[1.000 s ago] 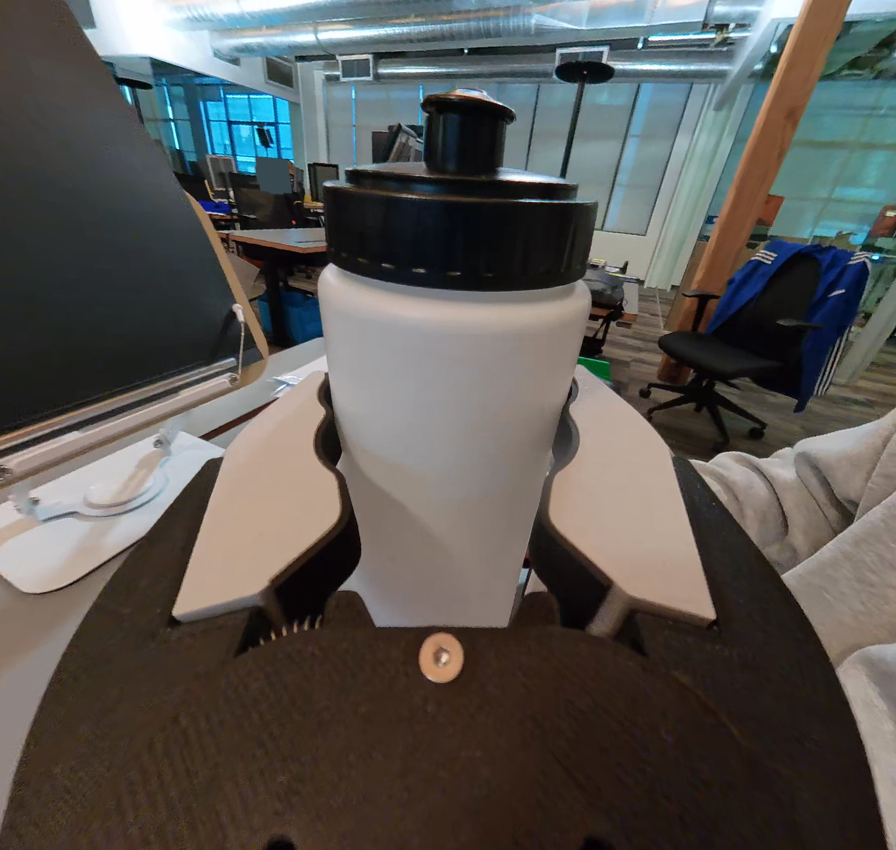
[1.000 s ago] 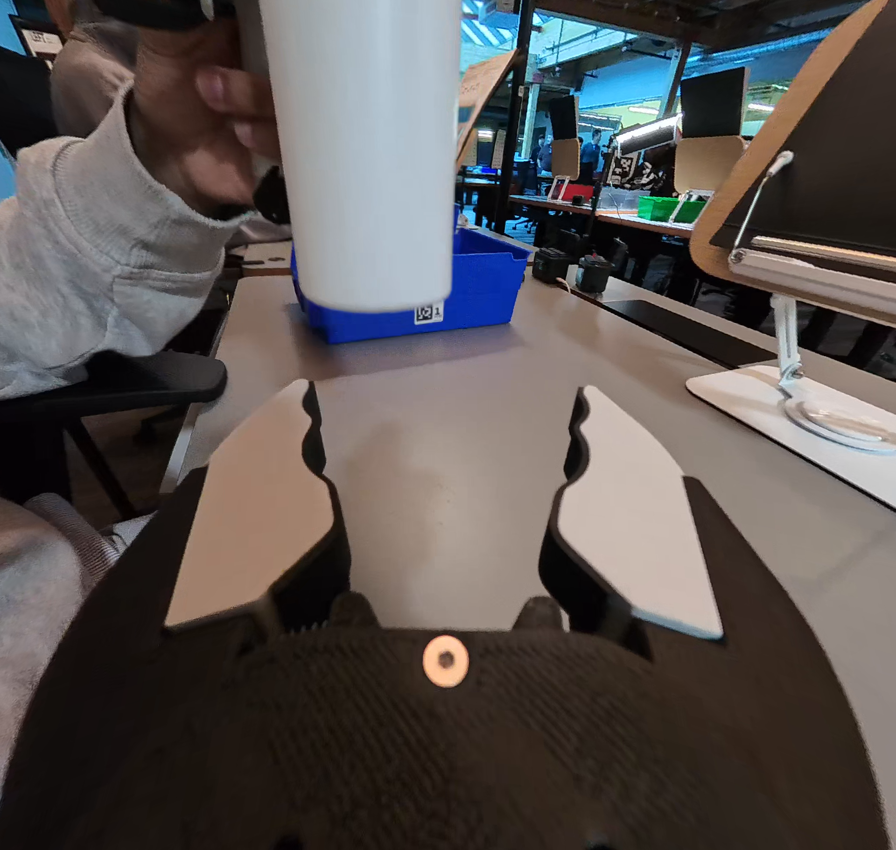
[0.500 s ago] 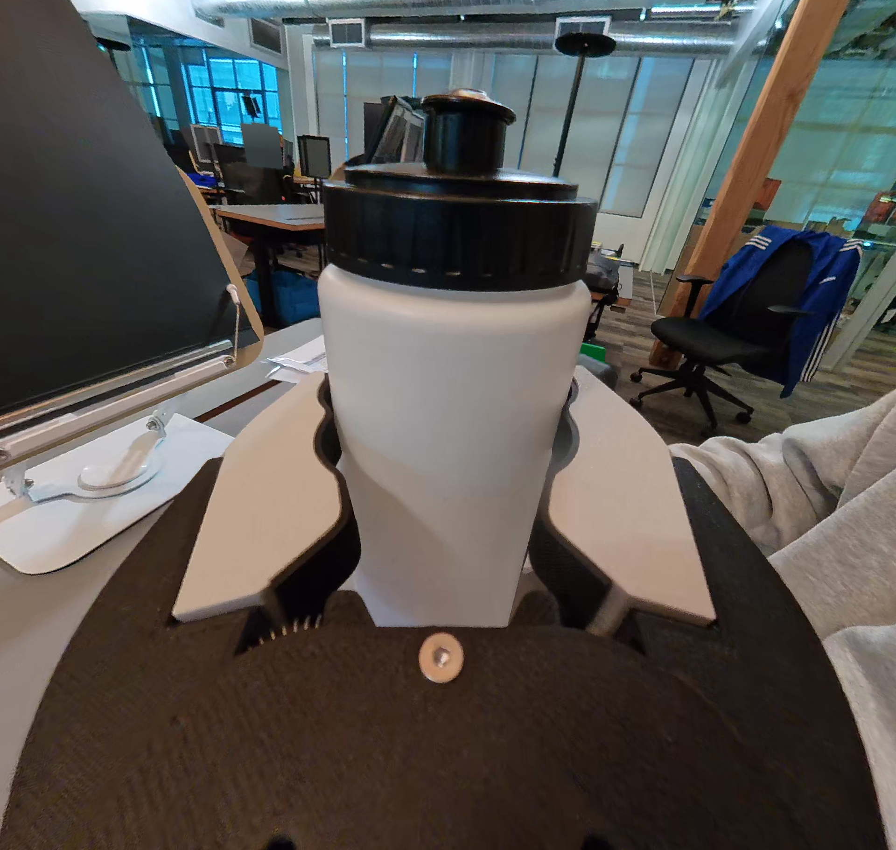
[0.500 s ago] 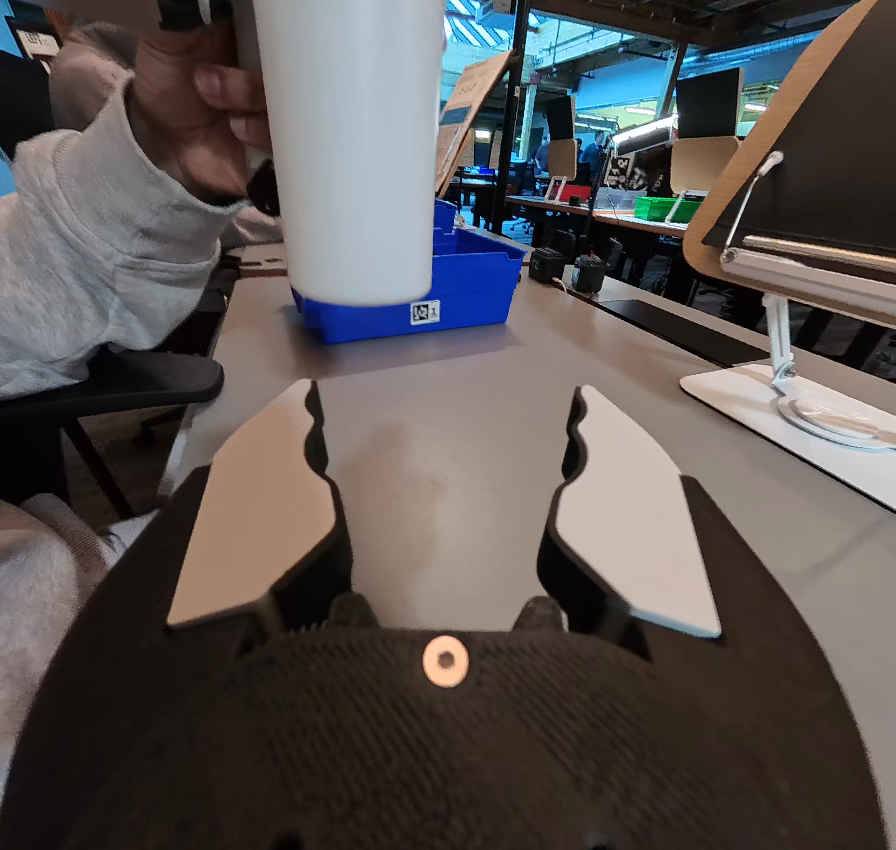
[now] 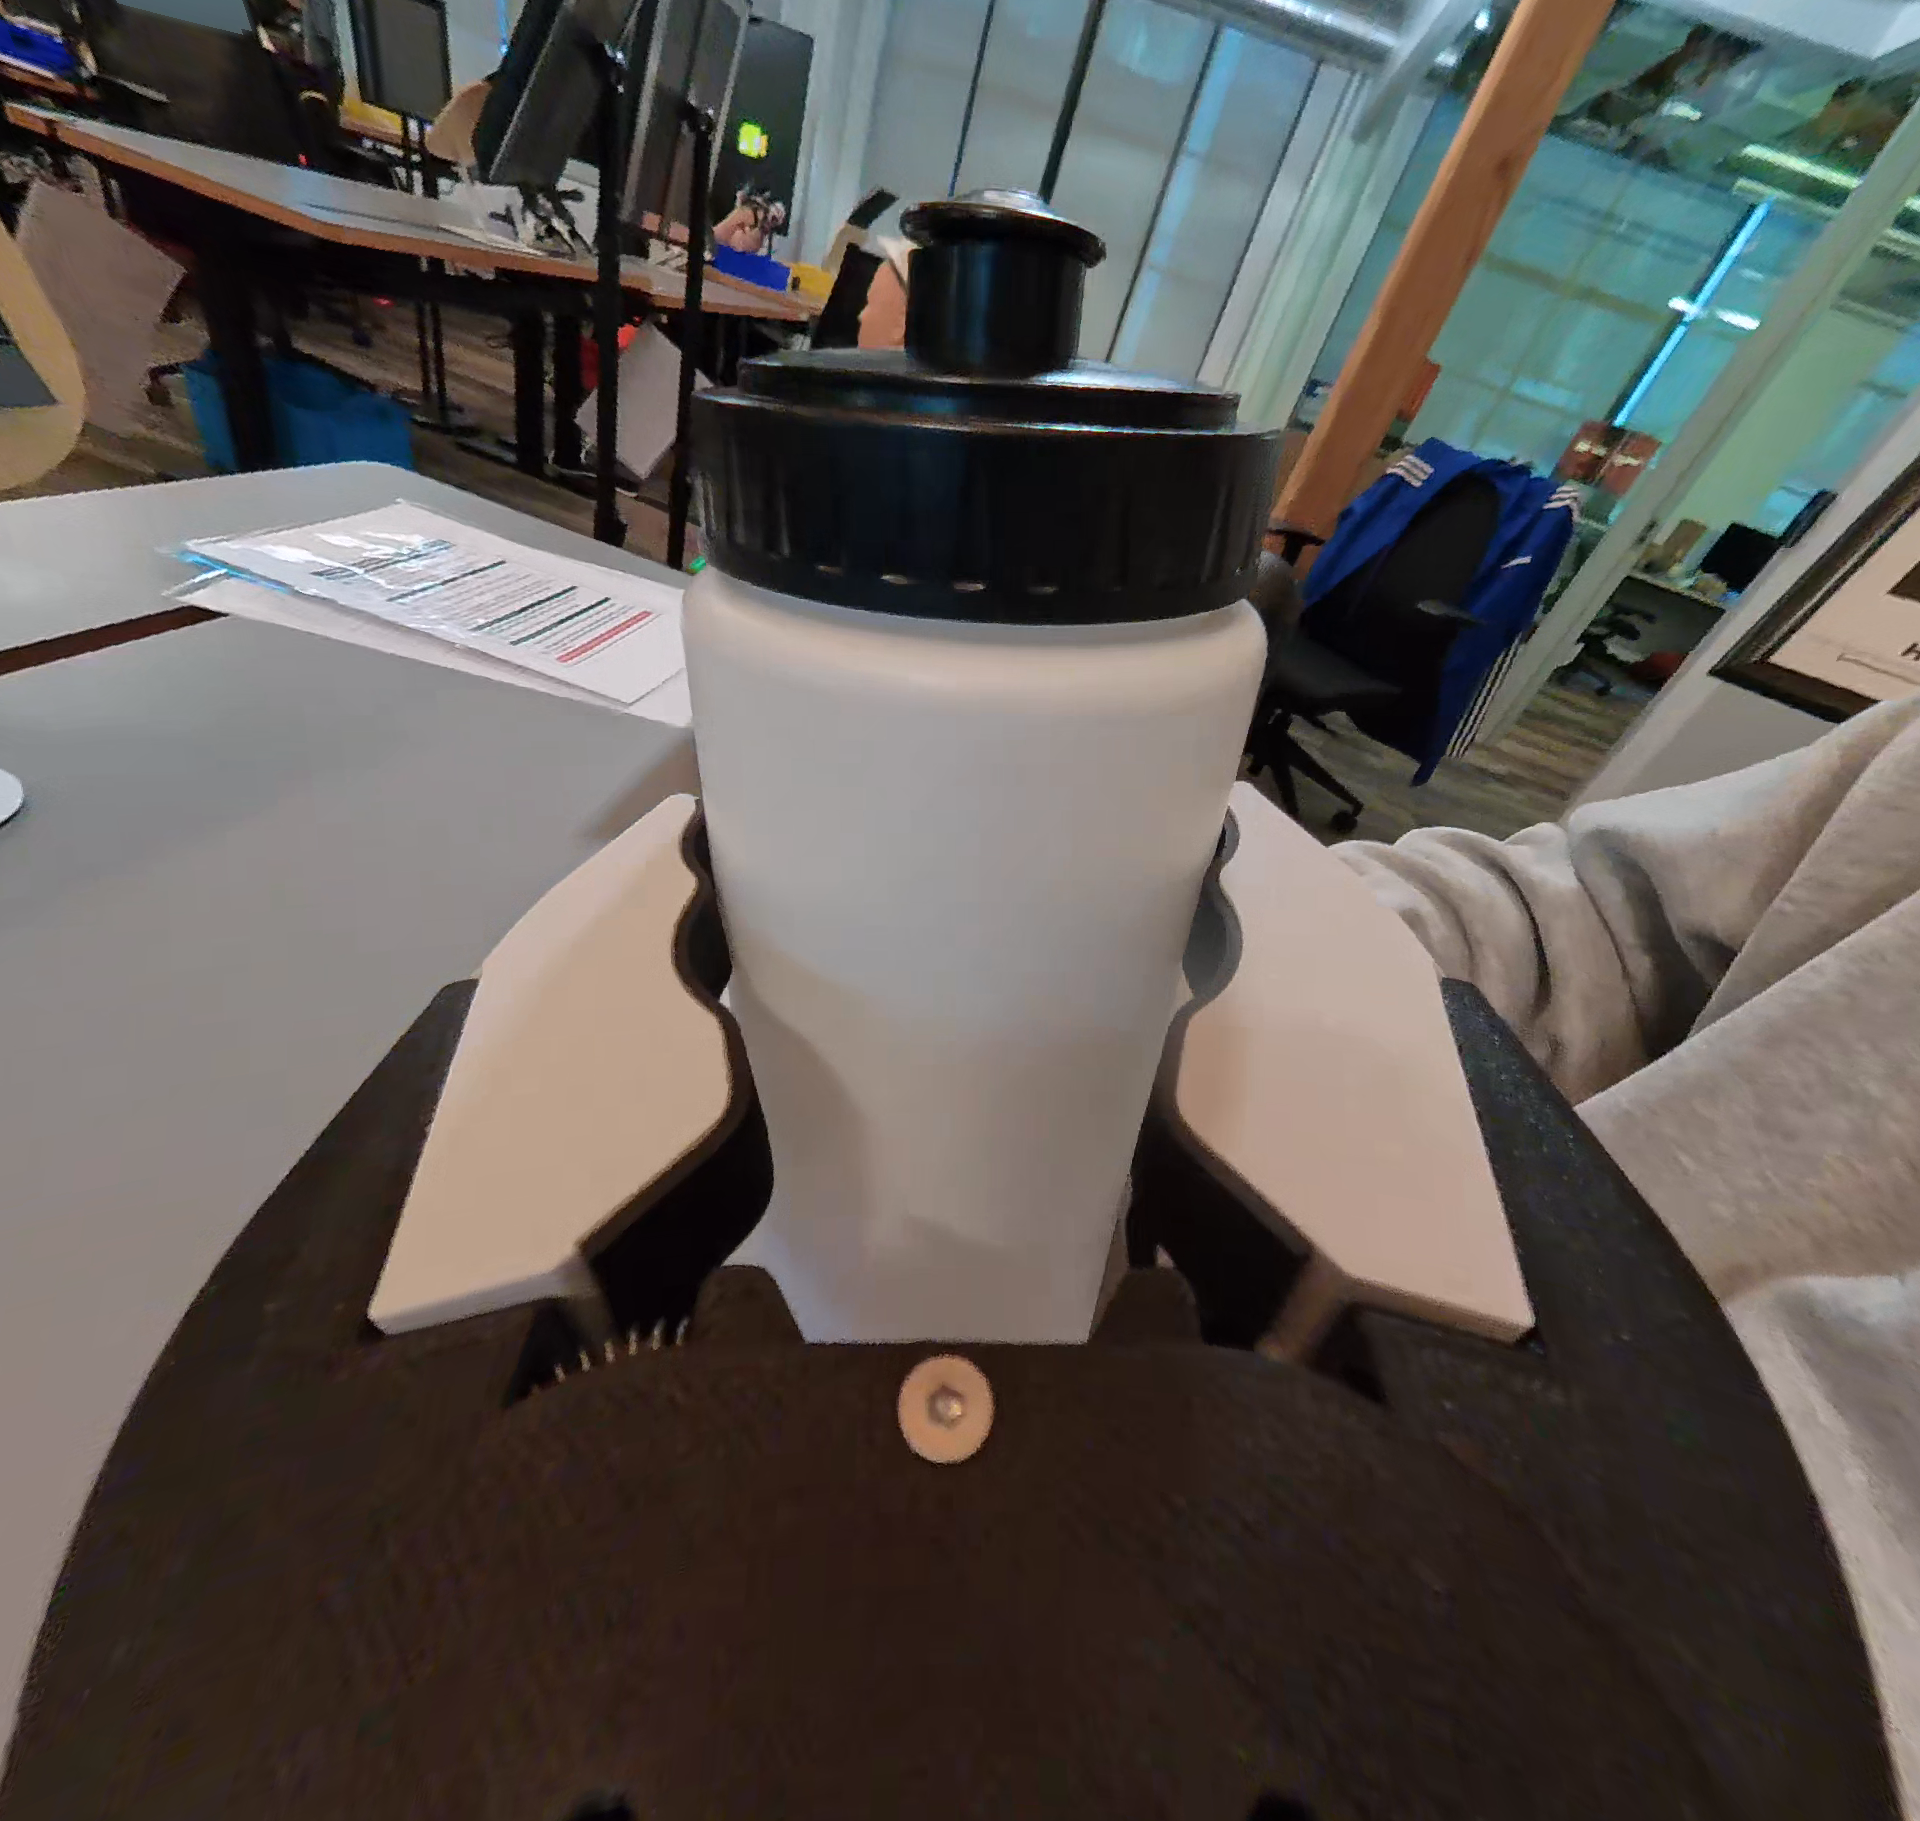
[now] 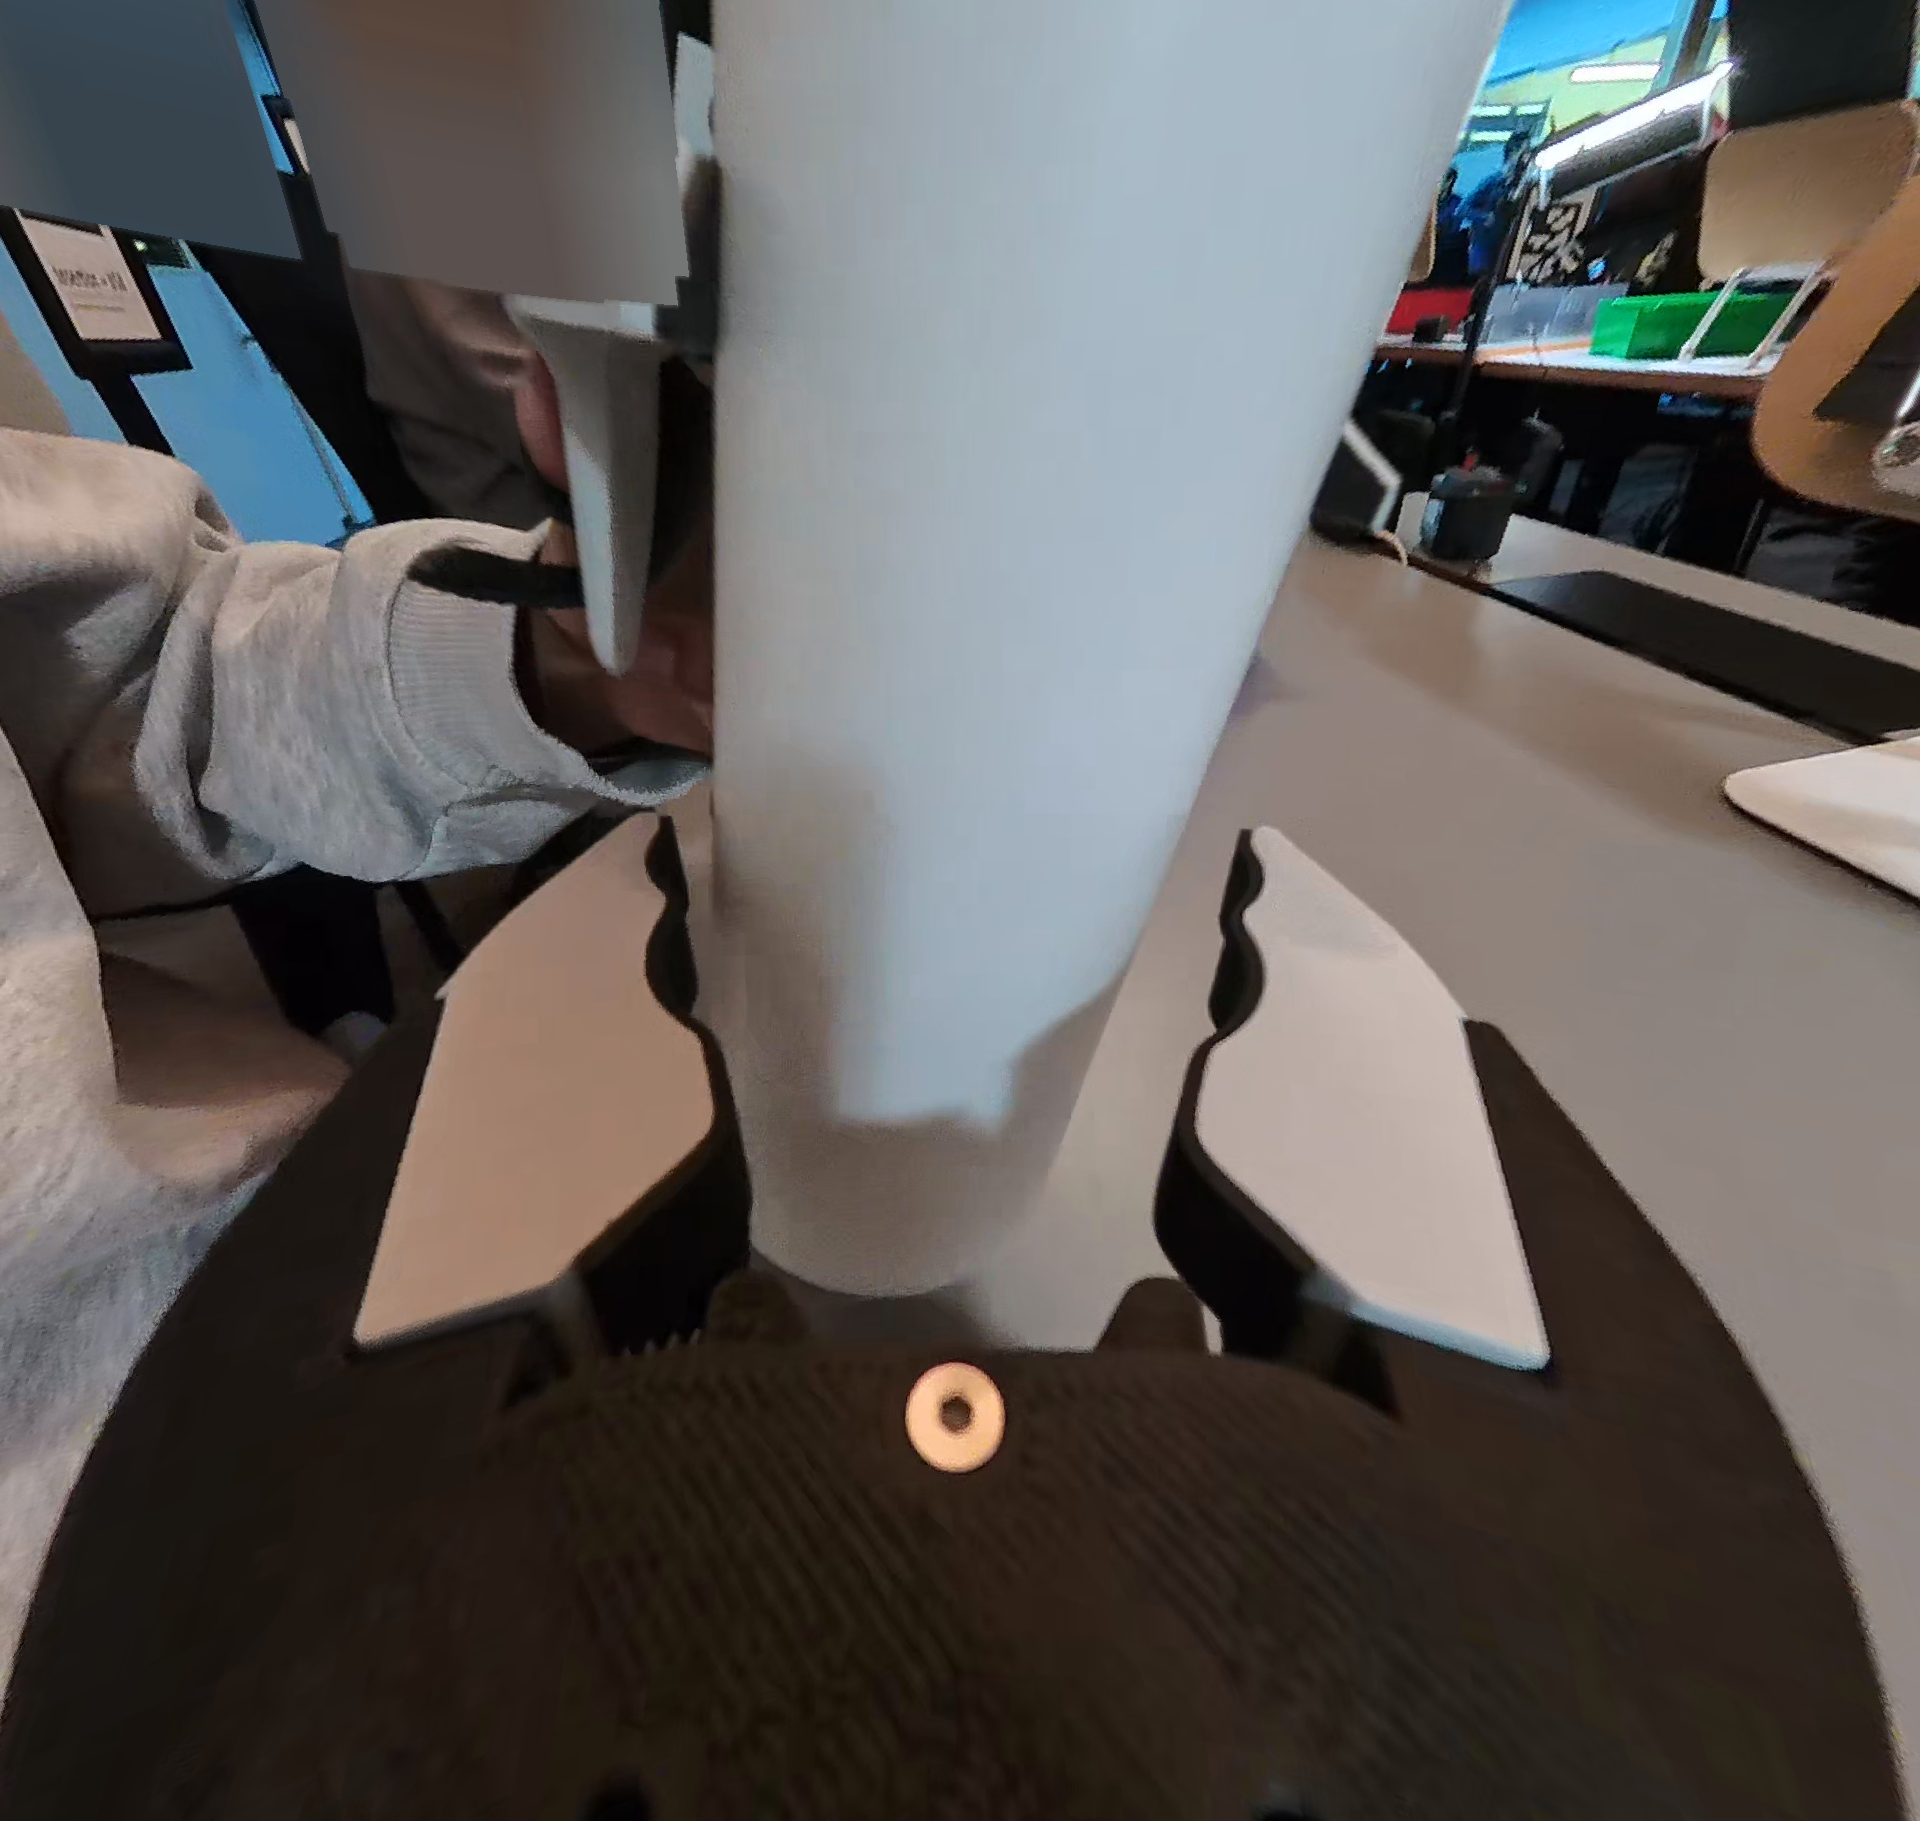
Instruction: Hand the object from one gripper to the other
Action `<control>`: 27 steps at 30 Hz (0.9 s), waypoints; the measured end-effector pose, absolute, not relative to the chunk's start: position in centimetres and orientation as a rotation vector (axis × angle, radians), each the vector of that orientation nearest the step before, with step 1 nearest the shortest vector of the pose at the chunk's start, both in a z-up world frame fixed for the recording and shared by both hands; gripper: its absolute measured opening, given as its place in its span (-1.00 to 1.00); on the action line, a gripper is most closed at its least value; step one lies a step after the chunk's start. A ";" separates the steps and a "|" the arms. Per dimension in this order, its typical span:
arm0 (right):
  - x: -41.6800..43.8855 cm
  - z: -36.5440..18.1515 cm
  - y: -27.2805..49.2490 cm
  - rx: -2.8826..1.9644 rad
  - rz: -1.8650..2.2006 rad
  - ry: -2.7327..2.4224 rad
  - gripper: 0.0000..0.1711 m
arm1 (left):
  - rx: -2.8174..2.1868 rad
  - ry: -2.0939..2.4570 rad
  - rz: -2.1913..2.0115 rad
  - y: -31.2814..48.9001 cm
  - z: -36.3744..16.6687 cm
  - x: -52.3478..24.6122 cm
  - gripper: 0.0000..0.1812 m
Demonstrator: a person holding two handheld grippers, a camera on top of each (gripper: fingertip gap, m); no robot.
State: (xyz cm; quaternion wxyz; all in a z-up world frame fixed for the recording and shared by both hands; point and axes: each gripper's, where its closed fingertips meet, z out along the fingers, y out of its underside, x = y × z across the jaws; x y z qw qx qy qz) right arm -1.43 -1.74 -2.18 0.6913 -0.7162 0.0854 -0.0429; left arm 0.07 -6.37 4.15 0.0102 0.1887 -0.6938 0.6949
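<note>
A white bottle (image 5: 966, 898) with a black screw cap (image 5: 982, 483) stands upright in my left gripper (image 5: 961, 836), whose jaws are shut on its upper body. In the right wrist view the bottle's lower body (image 6: 997, 524) fills the middle and its bottom end reaches between the fingers of my right gripper (image 6: 956, 867). The right jaws are open: the left finger (image 6: 551, 1096) is close against the bottle and a gap shows at the right finger (image 6: 1351, 1096). The left gripper's finger (image 6: 608, 483) shows beside the bottle at upper left.
A grey table (image 5: 208, 888) lies below, with laminated paper sheets (image 5: 436, 597) at its far edge. A grey sleeve (image 5: 1683, 992) is to the right. A white stand base (image 6: 1839, 815) sits at the right in the right wrist view. Office desks, monitors and chairs stand beyond. Left tips to right tips: about 7 centimeters.
The bottle and my right gripper have come together: the bottle's bottom was ahead and above the open right fingers, now it sits between them. The left gripper has swung away from the black stand.
</note>
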 end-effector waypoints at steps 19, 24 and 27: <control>0.3 -0.6 -2.4 -1.597 -0.114 0.298 0.00 | 0.713 -2.196 2.305 -5.8 4.8 1.5 0.34; 3.5 3.7 -6.7 -1.564 -0.259 0.444 -0.01 | 0.724 -2.136 2.318 -5.6 4.4 1.9 0.23; 5.1 7.6 -10.6 -1.521 -0.383 0.512 -0.01 | 0.757 -2.122 2.264 -5.8 2.8 2.3 0.15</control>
